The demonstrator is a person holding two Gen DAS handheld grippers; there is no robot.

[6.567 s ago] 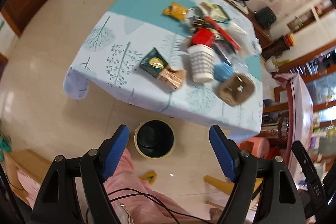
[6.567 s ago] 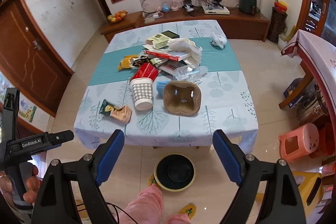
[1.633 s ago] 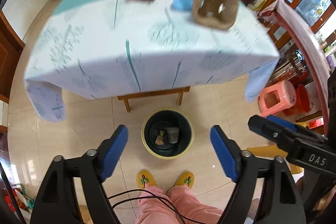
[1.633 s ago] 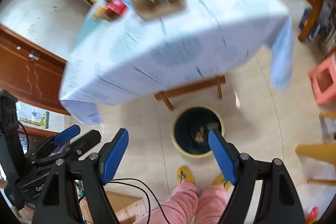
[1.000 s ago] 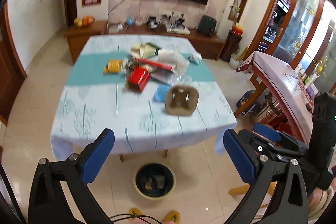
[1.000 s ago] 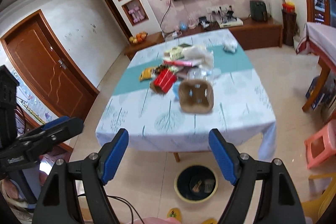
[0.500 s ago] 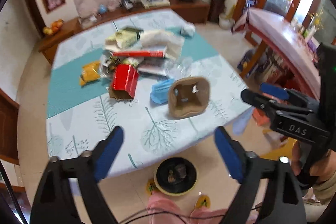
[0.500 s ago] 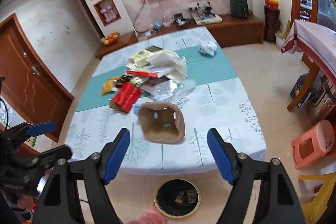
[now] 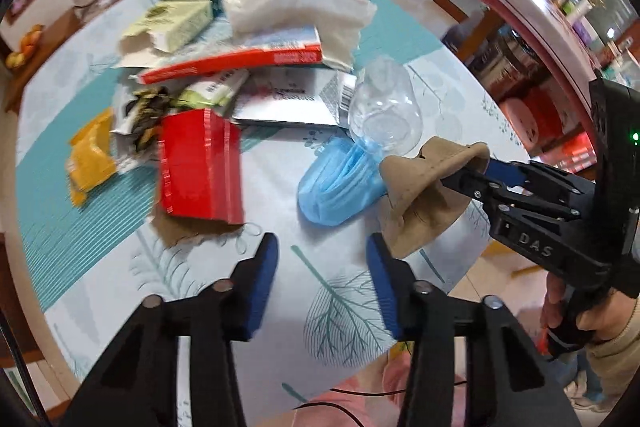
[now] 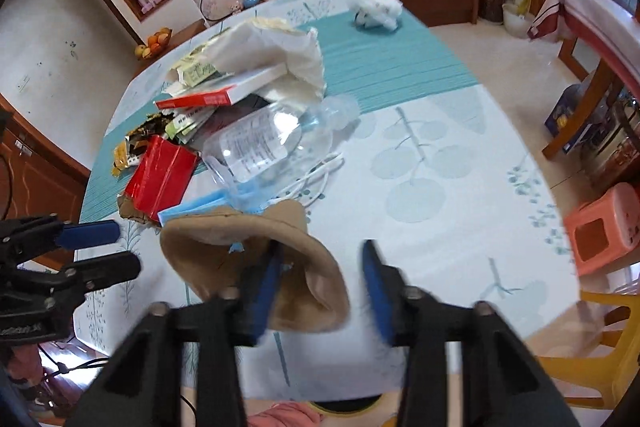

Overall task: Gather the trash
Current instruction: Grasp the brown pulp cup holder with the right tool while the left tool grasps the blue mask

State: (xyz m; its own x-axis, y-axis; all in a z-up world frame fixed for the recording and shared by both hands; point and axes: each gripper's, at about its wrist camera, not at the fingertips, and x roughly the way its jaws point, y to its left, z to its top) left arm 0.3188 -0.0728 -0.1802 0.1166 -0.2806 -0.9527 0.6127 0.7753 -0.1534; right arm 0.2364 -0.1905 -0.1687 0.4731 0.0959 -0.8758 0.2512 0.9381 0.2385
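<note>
A brown pulp cup carrier lies at the table's near edge. My right gripper is open around its right rim, one finger inside the carrier, one outside; in the left wrist view it reaches in from the right. My left gripper is open and empty, hovering over the cloth just short of a blue face mask. Behind lie a red packet, a clear plastic bottle, a yellow wrapper and a red-edged box.
A white paper bag and a crumpled white bag lie farther back on the leaf-print tablecloth. The bin's rim shows under the table edge. A pink stool and a yellow chair stand on the right.
Both grippers have dropped in close to the table. The right gripper's fingers now straddle the carrier's rim, and both grippers' fingers stand closer together than before.
</note>
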